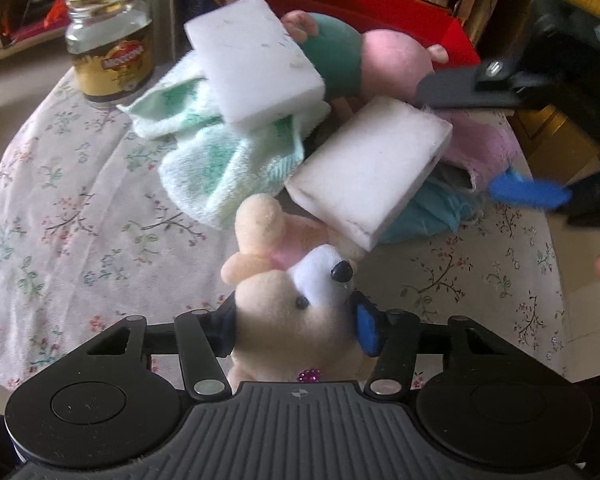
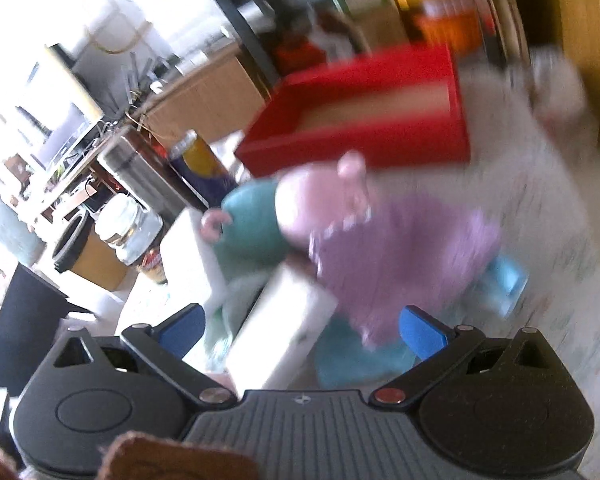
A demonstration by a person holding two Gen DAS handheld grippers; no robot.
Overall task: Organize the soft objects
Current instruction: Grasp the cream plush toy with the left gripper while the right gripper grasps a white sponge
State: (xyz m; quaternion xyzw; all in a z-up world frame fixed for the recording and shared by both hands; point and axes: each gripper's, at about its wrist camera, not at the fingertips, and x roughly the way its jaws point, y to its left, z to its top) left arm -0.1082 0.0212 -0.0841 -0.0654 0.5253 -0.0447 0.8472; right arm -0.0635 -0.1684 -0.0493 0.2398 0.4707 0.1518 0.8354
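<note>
Left wrist view: fingers [image 1: 296, 326] half-closed around beige plush dog [image 1: 284, 316], pads at its head, contact unclear. Just beyond, white sponge block [image 1: 364, 172] leaning on teal cloth [image 1: 428, 212]; second sponge [image 1: 256, 60] atop green towel [image 1: 204, 160]; pink pig plush [image 1: 380, 64] before red tray [image 1: 364, 4]; coffee jar [image 1: 108, 40] far left on floral bench [image 1: 60, 220].

Right wrist view, blurred: fingers [image 2: 304, 330] spread wide, gripping nothing, over sponge block [image 2: 280, 328] and purple cloth [image 2: 400, 256].

Red tray [image 2: 356, 148], pink plush [image 2: 320, 204], jaws apart
</note>
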